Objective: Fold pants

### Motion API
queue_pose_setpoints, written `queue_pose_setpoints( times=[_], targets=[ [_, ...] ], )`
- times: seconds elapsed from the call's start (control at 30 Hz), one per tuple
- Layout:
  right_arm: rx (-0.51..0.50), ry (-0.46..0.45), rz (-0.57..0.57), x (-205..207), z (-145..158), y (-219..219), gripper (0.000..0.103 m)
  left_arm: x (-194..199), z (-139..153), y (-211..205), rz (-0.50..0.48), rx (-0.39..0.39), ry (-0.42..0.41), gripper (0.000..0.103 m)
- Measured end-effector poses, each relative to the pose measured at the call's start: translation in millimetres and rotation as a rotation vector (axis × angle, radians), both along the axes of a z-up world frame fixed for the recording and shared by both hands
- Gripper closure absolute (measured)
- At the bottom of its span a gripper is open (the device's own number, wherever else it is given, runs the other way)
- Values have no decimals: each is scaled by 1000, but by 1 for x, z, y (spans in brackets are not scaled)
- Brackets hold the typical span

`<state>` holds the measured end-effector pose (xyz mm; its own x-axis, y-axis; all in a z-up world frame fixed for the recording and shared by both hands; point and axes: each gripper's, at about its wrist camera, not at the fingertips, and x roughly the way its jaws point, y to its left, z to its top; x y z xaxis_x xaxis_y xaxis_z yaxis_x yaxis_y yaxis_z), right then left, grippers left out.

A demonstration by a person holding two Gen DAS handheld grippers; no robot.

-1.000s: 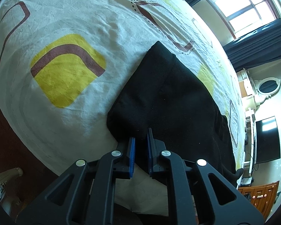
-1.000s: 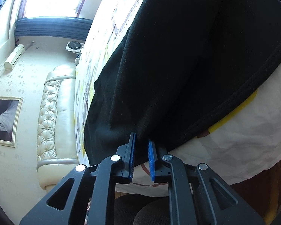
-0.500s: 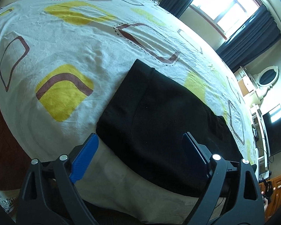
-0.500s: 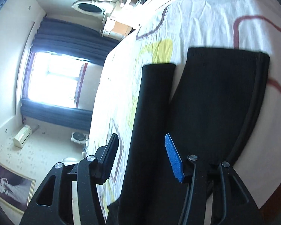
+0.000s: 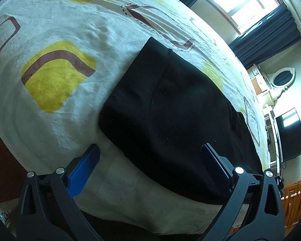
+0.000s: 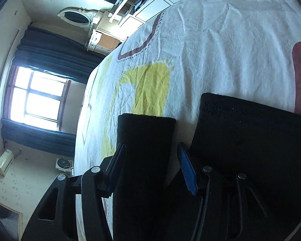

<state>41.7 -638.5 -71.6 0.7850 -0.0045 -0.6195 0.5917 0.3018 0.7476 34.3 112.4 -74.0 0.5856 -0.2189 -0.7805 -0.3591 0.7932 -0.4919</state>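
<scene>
Lying on the patterned bedsheet (image 5: 74, 30), the black pants (image 5: 170, 110) fill the middle and lower right of the left wrist view. The left gripper (image 5: 150, 160) hovers at the bottom, its jaws opening wide, gripping nothing; 1 blue pad (image 5: 84, 170) sits over bare sheet. In the right wrist view, the right gripper (image 6: 150, 164) stands half spread astride a pant leg (image 6: 144, 140) at lower center, pads not pressing it.

Black pants (image 5: 170, 116); white bedsheet (image 5: 90, 30), yellow patches, brown outlines; dark blue curtains (image 6: 50, 50).
</scene>
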Motion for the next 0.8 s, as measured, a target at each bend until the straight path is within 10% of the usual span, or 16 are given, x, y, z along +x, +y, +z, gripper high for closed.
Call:
queue_pose_setpoints(
  times=[0.23, 0.43, 0.8],
  targets=[
    [-73, -1, 39, 10, 18, 1, 92, 4, 0, -9, -29, 71, 12, 3],
    [-114, -91, 43, -42, 48, -1, 95, 3, 0, -3, -21, 30, 8, 3],
    [97, -120, -51, -67, -16, -15, 94, 3, 0, -9, -39, 69, 16, 3]
  ],
)
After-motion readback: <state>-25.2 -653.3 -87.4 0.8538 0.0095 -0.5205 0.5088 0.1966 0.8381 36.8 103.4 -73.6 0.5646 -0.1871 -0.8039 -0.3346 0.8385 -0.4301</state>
